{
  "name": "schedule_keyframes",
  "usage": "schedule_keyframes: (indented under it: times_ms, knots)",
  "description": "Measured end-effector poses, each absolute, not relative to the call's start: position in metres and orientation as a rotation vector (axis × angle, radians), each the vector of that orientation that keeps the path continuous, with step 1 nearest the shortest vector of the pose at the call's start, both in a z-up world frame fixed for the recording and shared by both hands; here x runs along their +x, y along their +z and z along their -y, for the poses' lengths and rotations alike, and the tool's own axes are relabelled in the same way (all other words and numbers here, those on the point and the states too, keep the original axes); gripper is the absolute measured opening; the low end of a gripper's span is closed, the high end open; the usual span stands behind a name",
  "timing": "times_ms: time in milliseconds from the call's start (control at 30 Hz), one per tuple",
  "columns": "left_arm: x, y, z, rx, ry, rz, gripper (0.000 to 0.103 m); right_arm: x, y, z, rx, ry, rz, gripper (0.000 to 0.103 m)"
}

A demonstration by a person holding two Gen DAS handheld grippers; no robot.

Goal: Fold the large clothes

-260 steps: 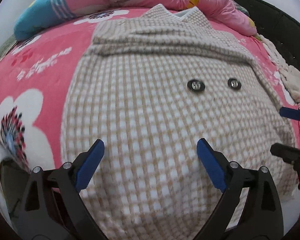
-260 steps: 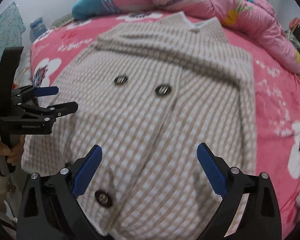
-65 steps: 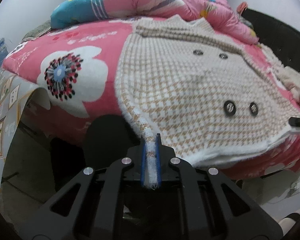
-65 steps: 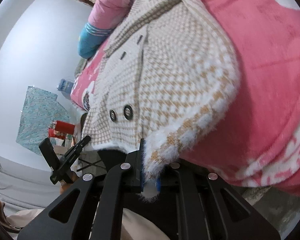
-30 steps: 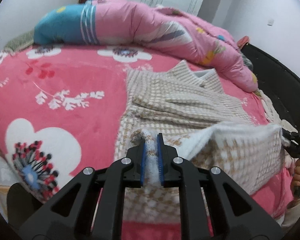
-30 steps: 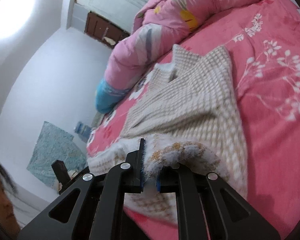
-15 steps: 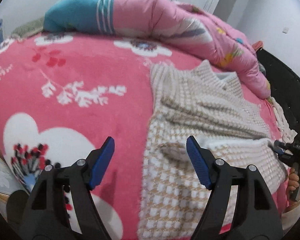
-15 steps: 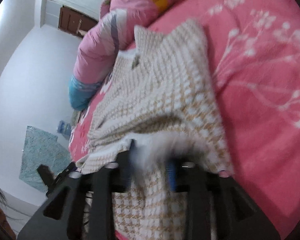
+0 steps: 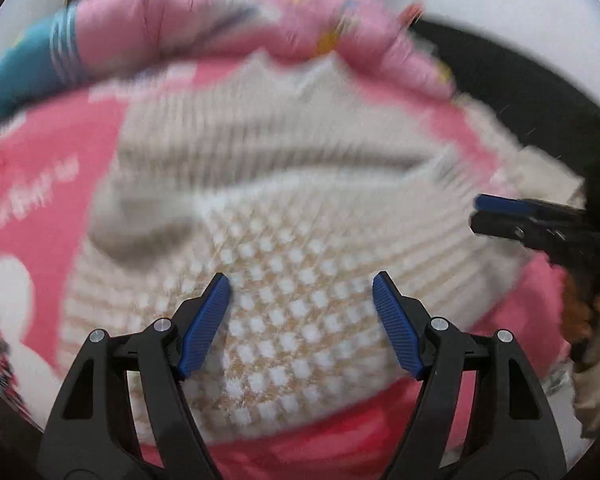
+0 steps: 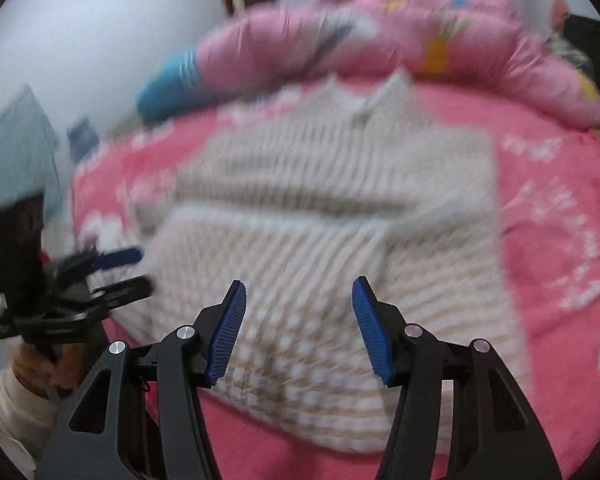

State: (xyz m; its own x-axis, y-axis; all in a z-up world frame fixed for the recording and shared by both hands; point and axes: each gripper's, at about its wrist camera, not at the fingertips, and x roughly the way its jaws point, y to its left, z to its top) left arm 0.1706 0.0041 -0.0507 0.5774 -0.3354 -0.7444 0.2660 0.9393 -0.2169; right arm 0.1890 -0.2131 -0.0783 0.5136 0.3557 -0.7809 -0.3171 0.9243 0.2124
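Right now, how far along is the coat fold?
Done: the checked coat lies on the pink bedspread with its bottom half folded up over the top. In hand: nothing; left gripper and right gripper have just opened, empty. Left: probably further folds.

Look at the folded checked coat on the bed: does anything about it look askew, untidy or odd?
One thing stands out: the folded-up hem of the checked coat runs at a slant, and a lumpy corner bulges at the fold's left end. Otherwise the coat lies flat on the pink bedspread; the blurred frames hide finer detail.
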Motion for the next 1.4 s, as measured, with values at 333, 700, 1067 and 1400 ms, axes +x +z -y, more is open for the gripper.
schedule_keyframes:
  times_ms: [333, 700, 1067, 1400]
  knots:
    - [0.14, -0.044, -0.06, -0.265, -0.291, -0.858, 0.068, 0.156, -0.067, 0.261, 0.156, 0.347, -0.94, 0.056]
    - [0.057, -0.069, -0.099, -0.507, -0.391, -0.855, 0.068, 0.103, -0.107, 0.325, 0.516, 0.426, -1.055, 0.078]
    - [0.102, -0.088, -0.133, -0.756, -0.239, -0.693, 0.053, 0.153, -0.131, 0.357, 0.717, 0.291, -0.863, 0.063]
    - [0.108, -0.027, -0.092, -0.408, -0.069, -0.658, 0.01, 0.141, -0.066, 0.36, 0.606, 0.311, -0.701, 0.012]
